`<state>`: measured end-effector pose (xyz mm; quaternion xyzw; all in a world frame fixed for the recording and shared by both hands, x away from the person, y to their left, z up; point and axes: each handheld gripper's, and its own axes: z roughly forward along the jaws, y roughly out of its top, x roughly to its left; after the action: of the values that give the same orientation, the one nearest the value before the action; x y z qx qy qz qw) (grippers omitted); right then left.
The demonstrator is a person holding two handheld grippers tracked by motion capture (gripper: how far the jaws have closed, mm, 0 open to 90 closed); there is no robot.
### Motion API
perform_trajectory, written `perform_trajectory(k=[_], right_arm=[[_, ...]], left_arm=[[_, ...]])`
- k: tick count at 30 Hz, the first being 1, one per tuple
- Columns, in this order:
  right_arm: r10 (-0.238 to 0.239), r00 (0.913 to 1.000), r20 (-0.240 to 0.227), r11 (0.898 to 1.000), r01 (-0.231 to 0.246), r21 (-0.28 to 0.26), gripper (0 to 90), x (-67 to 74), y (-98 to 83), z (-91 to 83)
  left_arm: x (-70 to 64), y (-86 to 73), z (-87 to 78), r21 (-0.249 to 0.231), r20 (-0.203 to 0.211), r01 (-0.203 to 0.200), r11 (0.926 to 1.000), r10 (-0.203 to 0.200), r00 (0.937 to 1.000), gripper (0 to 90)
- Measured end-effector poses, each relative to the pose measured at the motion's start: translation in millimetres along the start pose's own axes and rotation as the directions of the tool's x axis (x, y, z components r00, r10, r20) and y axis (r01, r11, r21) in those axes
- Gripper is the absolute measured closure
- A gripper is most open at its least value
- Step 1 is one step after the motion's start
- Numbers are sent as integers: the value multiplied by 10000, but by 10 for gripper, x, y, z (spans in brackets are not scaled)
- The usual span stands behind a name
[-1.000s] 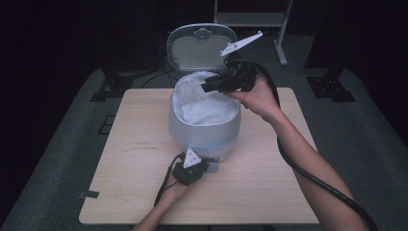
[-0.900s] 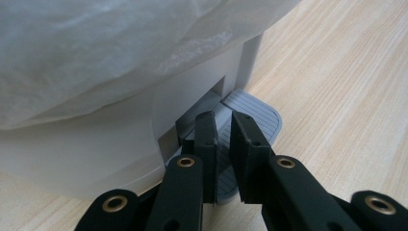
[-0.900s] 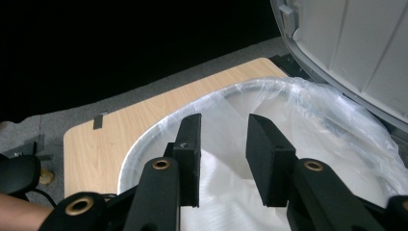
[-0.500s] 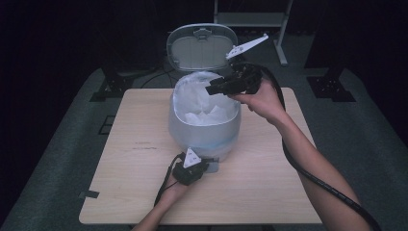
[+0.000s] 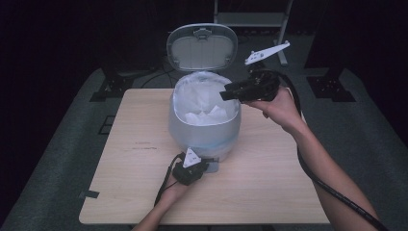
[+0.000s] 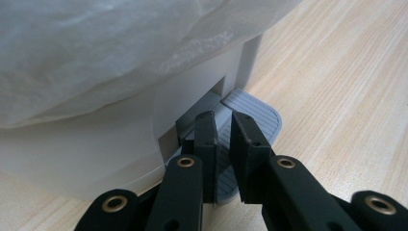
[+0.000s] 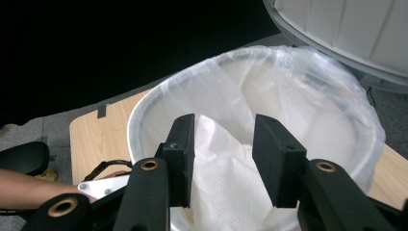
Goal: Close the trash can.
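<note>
Left gripper (image 5: 204, 166): black body, grey three-cornered plate on top, thin black cable trailing back along forearm. Jaws black, matte, flat rectangular pads; linkage arms with brass-coloured rivets, small dark screws on pads. Right gripper (image 5: 225, 94): same black build, white-grey three-cornered plate, thick black cable. Both forearms bare, no sleeves visible.
</note>
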<state>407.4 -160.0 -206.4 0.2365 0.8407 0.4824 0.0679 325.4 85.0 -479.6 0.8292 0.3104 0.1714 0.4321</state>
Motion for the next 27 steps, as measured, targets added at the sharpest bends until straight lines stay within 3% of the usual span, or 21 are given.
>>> perform_trajectory(k=[11, 18, 23, 27], right_arm=[[259, 9994, 211, 9996, -256, -148, 558, -50, -265, -207], [491, 9980, 406, 9986, -481, -234, 557, -97, -520, -329], [680, 9959, 603, 9972, -659, -359, 556, -106, -752, -461], [855, 9929, 833, 9951, -810, -559, 556, -116, -942, -604]], left_arm=[[2, -1, -1, -29, 11, -9, 10000, 9, 10000, 809], [7, -10, -18, -60, 128, -47, 10000, 48, 9999, 748], [-64, -7, -117, -164, 156, -540, 9984, 543, 9984, 711], [-77, 27, -228, -373, 229, -508, 9980, 516, 9984, 707]])
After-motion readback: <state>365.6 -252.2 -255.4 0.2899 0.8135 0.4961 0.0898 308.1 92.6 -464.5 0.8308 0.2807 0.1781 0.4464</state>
